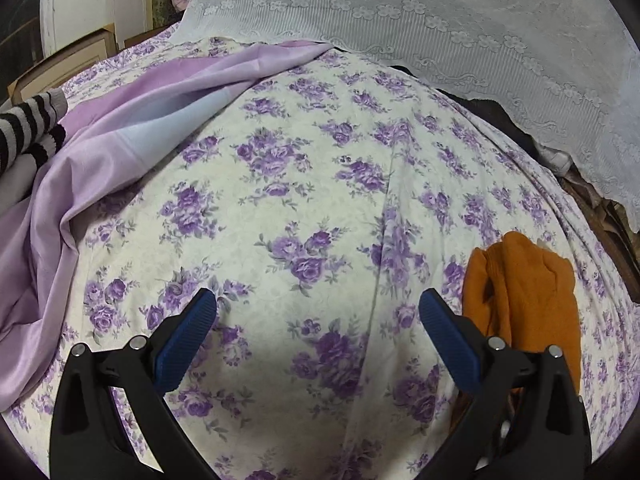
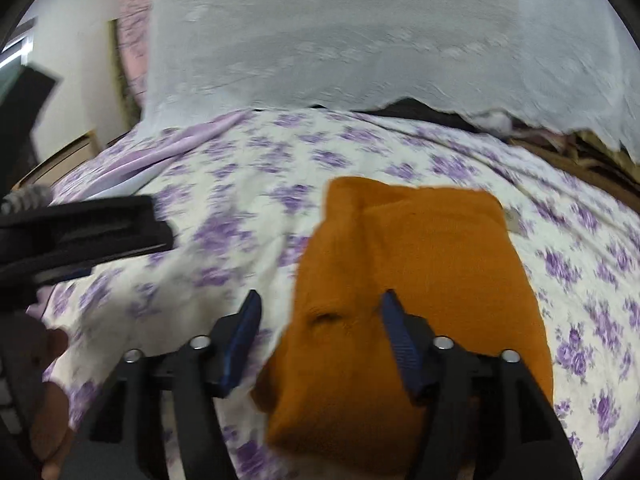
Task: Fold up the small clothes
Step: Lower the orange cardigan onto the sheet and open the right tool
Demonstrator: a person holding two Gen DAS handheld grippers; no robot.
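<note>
**Orange garment lies folded on the flowered bedsheet, both grippers open above it**

At the far left of the left wrist view, a black-and-white striped piece of clothing (image 1: 28,128) lies at the edge of the bed, beside a lilac cloth (image 1: 100,152) that runs in loose folds down the left side. The flowered bedsheet (image 1: 288,184), cream with purple roses, fills the middle. The left gripper (image 1: 318,304) hovers over bare sheet with its blue-padded jaws spread wide and nothing between them. Just right of its right finger lies the orange garment (image 1: 528,292), partly hidden behind that finger. A white lace cloth (image 1: 440,20) hangs across the top and right.

In the right wrist view, which is blurred, the left gripper (image 2: 80,232) shows as a black shape at the left edge, above the sheet (image 2: 224,184), with part of a hand (image 2: 52,432) in the lower left corner. The right gripper (image 2: 320,304) has its jaws well apart. Its left finger is over the sheet just beside the orange garment (image 2: 432,248), and its right finger is over the garment, so the cloth's left edge lies between the jaws, but the pads do not press on it. The garment lies flat as a rough rectangle with a fold ridge along its left side. The white lace cloth (image 2: 360,32) hangs behind.
</note>
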